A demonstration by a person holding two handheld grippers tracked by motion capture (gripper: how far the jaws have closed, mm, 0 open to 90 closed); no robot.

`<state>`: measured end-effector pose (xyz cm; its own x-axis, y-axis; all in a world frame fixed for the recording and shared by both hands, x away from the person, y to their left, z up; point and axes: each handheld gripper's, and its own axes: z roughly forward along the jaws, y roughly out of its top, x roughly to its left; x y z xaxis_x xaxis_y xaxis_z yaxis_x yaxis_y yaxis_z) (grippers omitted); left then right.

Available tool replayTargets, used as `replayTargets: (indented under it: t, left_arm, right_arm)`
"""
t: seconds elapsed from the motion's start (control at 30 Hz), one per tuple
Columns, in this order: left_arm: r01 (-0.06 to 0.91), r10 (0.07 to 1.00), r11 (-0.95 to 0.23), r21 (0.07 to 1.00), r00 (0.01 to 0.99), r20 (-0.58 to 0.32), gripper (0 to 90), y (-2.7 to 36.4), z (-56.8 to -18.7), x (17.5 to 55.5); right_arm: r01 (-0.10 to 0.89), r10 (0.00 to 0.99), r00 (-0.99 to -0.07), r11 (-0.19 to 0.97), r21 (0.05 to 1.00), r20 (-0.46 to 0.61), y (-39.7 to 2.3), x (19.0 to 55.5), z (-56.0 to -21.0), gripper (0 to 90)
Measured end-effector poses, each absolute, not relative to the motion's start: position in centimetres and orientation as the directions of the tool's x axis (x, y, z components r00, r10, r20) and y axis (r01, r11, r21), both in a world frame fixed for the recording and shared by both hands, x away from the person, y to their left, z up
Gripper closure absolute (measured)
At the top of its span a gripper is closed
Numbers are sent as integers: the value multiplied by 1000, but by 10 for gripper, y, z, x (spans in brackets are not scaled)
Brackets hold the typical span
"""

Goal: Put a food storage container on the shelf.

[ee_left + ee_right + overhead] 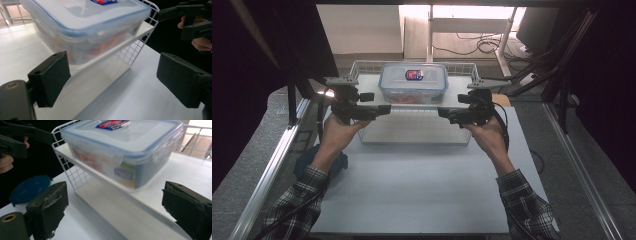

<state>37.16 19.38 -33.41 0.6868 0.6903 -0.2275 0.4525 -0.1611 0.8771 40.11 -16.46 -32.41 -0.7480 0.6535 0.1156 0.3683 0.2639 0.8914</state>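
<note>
Item: lidded food container (413, 82) on wire shelf (362, 67), frame centre. Left tool (384, 109) and right tool (441, 112) wide, empty. Likely next: grasp container's sides.

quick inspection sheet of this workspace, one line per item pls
surface: white table top, bare in front of the shelf
job's things: clear lidded food container sits on a white wire-railed shelf
clutter: blue-lidded round tub at the table's left edge
grippers: left tongs and right tongs both open, nothing between the jaws, on either side of the container and apart from it
cables: black cable trails from the right tongs; more on the floor behind
surroundings: dark curtains, metal frame rails
</note>
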Motion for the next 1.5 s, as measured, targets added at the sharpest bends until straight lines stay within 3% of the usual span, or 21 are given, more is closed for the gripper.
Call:
replayTargets:
  t: [0.3,0.83,1.1,1.5]
  left_arm:
    - [426,665,-255,868,729,-163,60,178,-359,334]
    - [418,660,-286,862,738,-139,52,165,-414,276]
    - [410,666,-318,855,739,-106,53,163,-437,258]
    - [429,684,-311,848,720,-113,51,167,-474,238]
  right_arm:
    - [347,628,-773,298,889,91,-166,377,-340,40]
    - [317,609,-792,340,885,50,-175,331,-373,34]
    - [340,642,-765,346,874,44,-186,317,-394,6]
    - [340,608,-791,336,878,73,-191,289,-426,4]
